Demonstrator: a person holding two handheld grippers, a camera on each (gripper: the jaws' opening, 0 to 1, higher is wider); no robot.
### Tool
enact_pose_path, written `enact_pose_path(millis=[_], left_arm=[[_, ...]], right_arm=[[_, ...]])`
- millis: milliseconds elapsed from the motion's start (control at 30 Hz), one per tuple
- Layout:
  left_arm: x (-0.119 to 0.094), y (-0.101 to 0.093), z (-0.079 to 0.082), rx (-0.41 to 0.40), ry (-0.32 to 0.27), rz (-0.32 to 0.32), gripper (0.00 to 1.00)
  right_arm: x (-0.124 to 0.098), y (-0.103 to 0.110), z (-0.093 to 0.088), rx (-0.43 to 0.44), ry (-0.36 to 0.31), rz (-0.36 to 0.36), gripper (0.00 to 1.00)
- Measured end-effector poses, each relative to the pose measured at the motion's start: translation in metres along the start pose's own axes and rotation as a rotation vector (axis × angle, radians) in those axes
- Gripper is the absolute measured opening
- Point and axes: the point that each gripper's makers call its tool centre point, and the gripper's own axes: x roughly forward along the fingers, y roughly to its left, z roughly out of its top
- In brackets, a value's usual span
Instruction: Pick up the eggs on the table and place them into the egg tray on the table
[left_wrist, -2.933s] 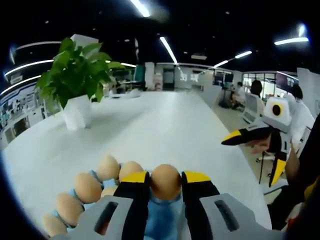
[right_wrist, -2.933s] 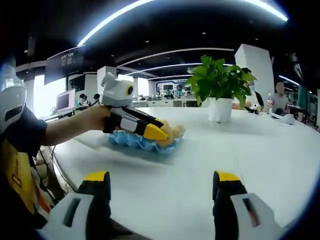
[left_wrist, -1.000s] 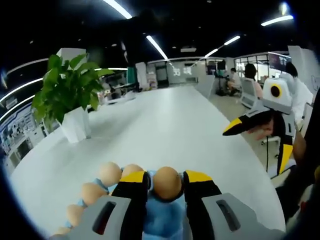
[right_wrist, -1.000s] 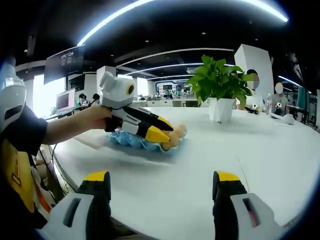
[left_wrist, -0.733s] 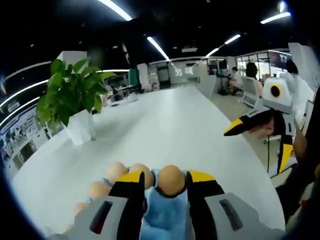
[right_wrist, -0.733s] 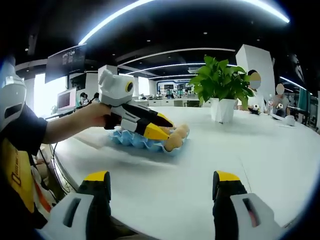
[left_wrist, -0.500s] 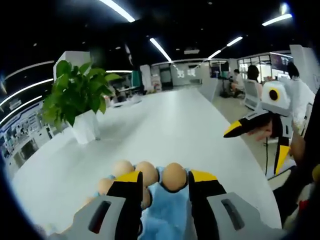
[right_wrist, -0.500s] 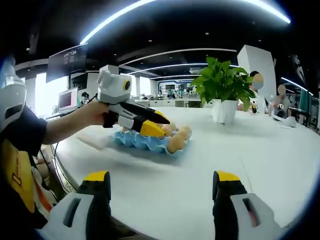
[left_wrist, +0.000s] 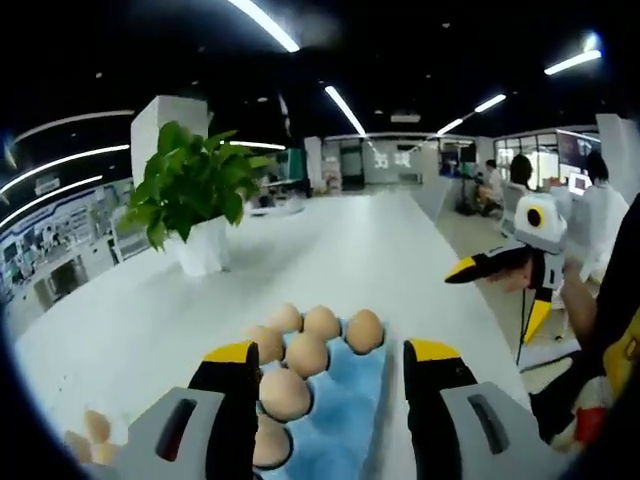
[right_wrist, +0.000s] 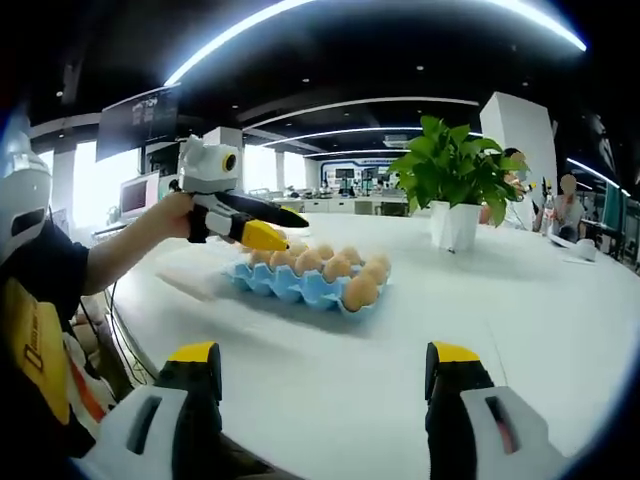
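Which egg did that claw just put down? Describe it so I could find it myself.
On the long white table sits a blue egg tray, not far from a potted plant. The egg stands at the tray's corner nearest the right claw's camera. Unlike the rest, it stands alone at the end of its row, with empty blue cups behind it.

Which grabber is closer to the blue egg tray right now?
Left. The left gripper hovers right above the egg tray, jaws open and empty. The right gripper hangs off to the side near the table edge, clearly farther away.
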Motion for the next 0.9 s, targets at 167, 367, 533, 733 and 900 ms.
enact_pose_path(millis=[167, 367, 533, 733, 900], left_arm=[[-0.052, 0.012, -0.01, -0.073, -0.02, 0.05, 0.69], [-0.099, 0.017, -0.02, -0.107, -0.025, 0.117, 0.77], [-0.11, 0.022, -0.027, -0.131, -0.006, 0.158, 0.87], [-0.134, 0.032, -0.039, -0.167, -0.011, 0.217, 0.9], [-0.154, 0.038, -0.046, -0.18, -0.017, 0.278, 0.92]], right_arm=[[0.003, 0.008, 0.001, -0.014, 0.005, 0.018, 0.88], [0.007, 0.01, 0.005, -0.019, 0.005, 0.029, 0.88], [0.01, 0.011, 0.005, -0.021, 0.009, 0.035, 0.88], [0.013, 0.013, 0.004, -0.023, 0.013, 0.047, 0.87], [0.016, 0.013, 0.004, -0.024, 0.018, 0.052, 0.87]])
